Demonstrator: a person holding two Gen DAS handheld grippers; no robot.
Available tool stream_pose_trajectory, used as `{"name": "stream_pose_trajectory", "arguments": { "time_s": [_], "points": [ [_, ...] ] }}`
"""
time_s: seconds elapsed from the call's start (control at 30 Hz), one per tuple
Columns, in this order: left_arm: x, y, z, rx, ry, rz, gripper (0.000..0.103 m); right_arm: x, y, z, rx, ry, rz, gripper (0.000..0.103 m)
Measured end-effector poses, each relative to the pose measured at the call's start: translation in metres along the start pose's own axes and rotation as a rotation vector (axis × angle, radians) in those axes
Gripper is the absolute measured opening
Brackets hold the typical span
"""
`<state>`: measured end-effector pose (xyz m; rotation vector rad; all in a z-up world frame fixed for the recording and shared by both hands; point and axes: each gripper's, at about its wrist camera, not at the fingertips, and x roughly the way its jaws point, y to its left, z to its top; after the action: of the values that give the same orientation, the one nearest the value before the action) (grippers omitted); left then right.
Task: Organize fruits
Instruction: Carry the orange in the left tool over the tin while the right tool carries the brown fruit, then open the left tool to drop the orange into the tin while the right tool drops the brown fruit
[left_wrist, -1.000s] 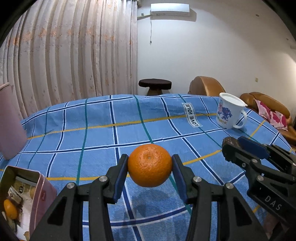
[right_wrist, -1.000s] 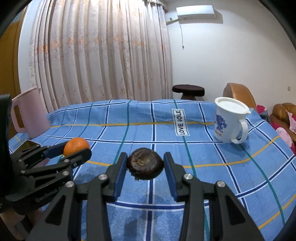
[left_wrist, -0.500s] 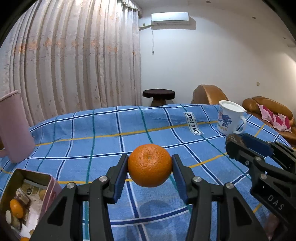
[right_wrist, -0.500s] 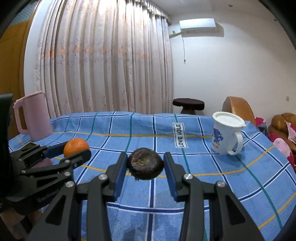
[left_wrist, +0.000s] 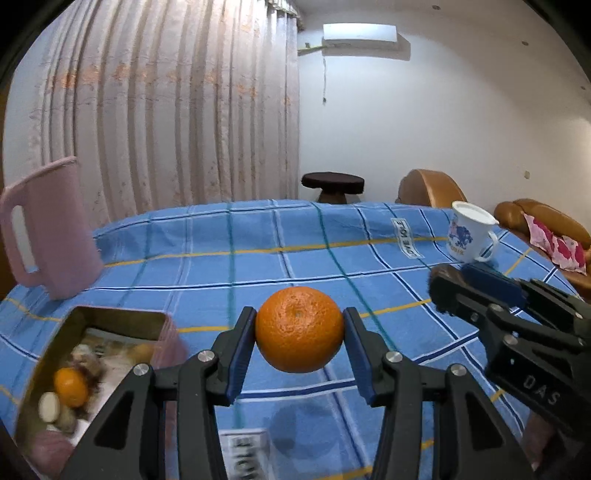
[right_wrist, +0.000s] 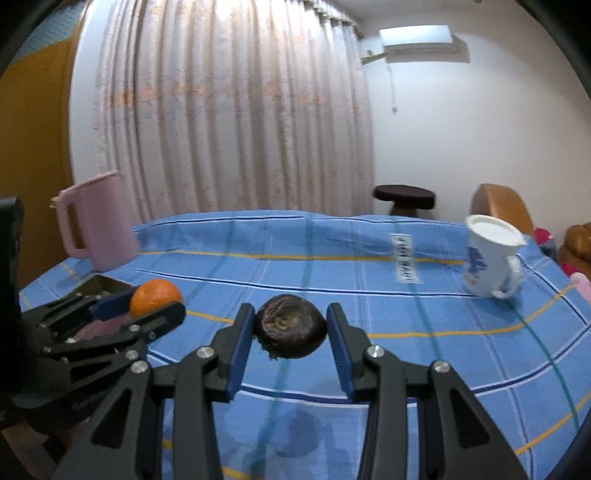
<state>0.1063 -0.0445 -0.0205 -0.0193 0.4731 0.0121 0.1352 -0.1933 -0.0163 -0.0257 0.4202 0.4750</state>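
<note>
Fruits held — orange (left_wrist: 299, 328), dark fruit (right_wrist: 290, 326).

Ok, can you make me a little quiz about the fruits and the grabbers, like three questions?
1. True or false: the left gripper holds an orange up off the tablecloth.
2. What does the right gripper hold? A) a banana B) a dark brown wrinkled fruit C) the white mug
3. Fill in: the open tin with fruit inside sits in front of the pink ____.

Key: 1 true; 2 B; 3 jug.
</note>
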Motion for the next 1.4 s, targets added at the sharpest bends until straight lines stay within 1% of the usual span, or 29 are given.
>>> {"name": "stream_pose_trajectory", "arguments": {
  "time_s": [0.13, 0.27, 0.4, 0.6, 0.73, 0.87, 1.07, 1.13, 1.27, 1.33, 1.4],
  "points": [
    [-0.025, 0.03, 0.007, -0.028, -0.019, 0.05, 0.049, -0.002, 0.033, 0.017, -0.018, -0.015, 0.094, 0.043],
    [-0.044, 0.066, 0.012, -0.062, -0.024, 0.111, 0.049, 0.006, 0.078, 0.031, -0.069, -0.026, 0.185, 0.043],
    [-0.057, 0.101, 0.011, -0.089, -0.021, 0.181, 0.049, 0.017, 0.114, 0.038, -0.103, -0.023, 0.248, 0.043],
    [-0.06, 0.146, 0.0, -0.132, 0.018, 0.261, 0.049, 0.034, 0.162, 0.038, -0.151, -0.003, 0.328, 0.043],
    [-0.054, 0.168, -0.013, -0.161, 0.061, 0.291, 0.049, 0.05, 0.189, 0.032, -0.179, 0.033, 0.36, 0.043],
    [-0.051, 0.179, -0.023, -0.169, 0.089, 0.293, 0.049, 0.072, 0.204, 0.016, -0.195, 0.095, 0.365, 0.043],
    [-0.045, 0.182, -0.031, -0.173, 0.116, 0.293, 0.049, 0.093, 0.208, -0.002, -0.21, 0.168, 0.355, 0.043],
    [-0.042, 0.182, -0.033, -0.172, 0.125, 0.289, 0.049, 0.096, 0.207, -0.004, -0.214, 0.192, 0.355, 0.043],
    [-0.034, 0.183, -0.04, -0.172, 0.175, 0.277, 0.05, 0.102, 0.208, -0.01, -0.228, 0.239, 0.364, 0.044],
    [-0.036, 0.182, -0.041, -0.17, 0.168, 0.278, 0.05, 0.102, 0.207, -0.013, -0.227, 0.248, 0.373, 0.044],
    [-0.037, 0.181, -0.041, -0.162, 0.179, 0.281, 0.05, 0.102, 0.206, -0.015, -0.221, 0.265, 0.384, 0.044]
  ]
}}
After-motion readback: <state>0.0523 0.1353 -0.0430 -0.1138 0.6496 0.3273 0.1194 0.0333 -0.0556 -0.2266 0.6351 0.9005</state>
